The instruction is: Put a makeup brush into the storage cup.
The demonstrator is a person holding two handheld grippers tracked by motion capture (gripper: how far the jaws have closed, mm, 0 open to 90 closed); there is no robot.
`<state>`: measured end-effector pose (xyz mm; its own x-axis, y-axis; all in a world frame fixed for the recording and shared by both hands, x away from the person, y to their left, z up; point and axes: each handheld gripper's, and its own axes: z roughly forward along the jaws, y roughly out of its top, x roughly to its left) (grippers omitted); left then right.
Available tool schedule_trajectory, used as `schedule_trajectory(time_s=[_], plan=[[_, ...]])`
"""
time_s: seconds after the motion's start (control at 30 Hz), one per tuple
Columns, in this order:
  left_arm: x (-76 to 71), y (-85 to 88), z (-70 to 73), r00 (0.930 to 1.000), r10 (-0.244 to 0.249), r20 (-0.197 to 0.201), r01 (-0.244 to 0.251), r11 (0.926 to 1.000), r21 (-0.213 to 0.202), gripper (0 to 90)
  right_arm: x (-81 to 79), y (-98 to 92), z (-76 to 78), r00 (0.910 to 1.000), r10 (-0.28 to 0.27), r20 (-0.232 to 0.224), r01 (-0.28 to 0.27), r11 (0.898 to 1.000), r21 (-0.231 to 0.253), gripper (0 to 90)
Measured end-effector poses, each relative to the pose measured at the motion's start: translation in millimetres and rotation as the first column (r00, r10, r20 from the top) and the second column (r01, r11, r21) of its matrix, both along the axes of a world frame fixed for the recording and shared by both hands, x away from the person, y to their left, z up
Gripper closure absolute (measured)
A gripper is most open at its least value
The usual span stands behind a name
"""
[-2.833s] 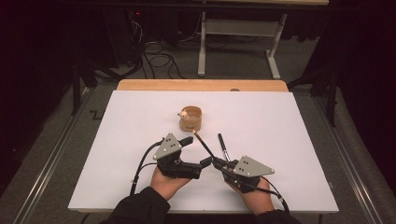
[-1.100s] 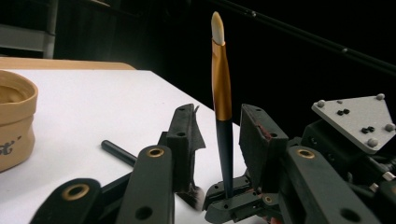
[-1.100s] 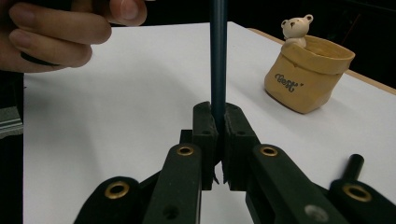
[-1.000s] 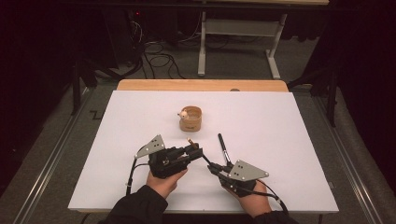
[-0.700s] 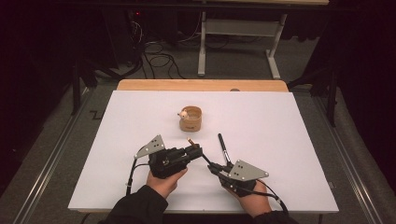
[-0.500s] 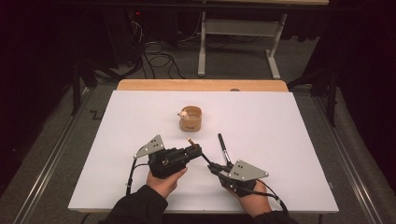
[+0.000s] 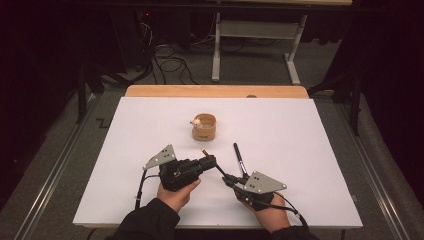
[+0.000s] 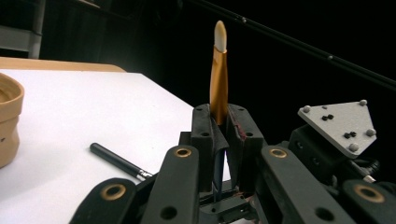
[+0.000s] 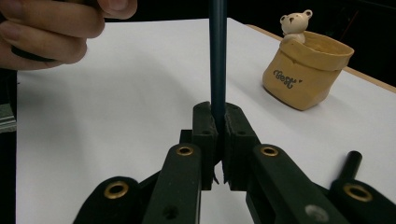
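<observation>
The left gripper (image 7: 207,161) has just been closing its jaws, and they now clamp the gold ferrule end of the brush (image 8: 218,79) — a slim brush with a pale tip and a dark handle. Compared with the high view a second ago, both hands remain in the same place; the change is the left grip. In judgement, the brush is now secured at both ends, so pulling it apart or passing it across can begin. In the high view the brush bridges the two grippers low over the near middle of the worktop (image 7: 325,150), its long axis running diagonally, pale tip toward the pot (image 7: 204,127) at far left, handle toward near right. A black cap (image 7: 239,158) lies flat just beside it, apart from both grippers. The right gripper (image 7: 229,178) has its jaws fully closed on the dark handle — no gap visible.
</observation>
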<state>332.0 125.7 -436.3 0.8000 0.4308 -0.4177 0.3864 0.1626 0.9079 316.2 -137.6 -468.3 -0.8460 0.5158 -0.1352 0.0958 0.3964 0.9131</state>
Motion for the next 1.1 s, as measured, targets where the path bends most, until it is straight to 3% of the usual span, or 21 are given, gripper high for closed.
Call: schedule_trajectory(time_s=[0.37, 0.83, 1.1], plan=[[-0.2, -0.5, -0.2, 0.9998, -0.019, 0.001, 0.019, 0.9998, -0.005, 83.3, 0.2, 0.0, -0.4, 1.0, 0.001, 0.005, -0.001, 1.0, -0.007, 85.5], [-0.9, 2.3, 1.4, 0.9997, 0.013, 0.02, -0.013, 0.9999, 0.011, 83.3, 0.5, -0.8, 1.4, 0.9999, 0.0, -0.016, 0.0, 1.0, 0.01, 67.4], [-3.2, 5.6, 6.3, 0.9969, 0.065, 0.045, -0.068, 0.9956, 0.064, 83.3, 2.7, -4.2, 3.7, 0.999, 0.003, -0.045, -0.002, 1.0, 0.025, 55.3]])
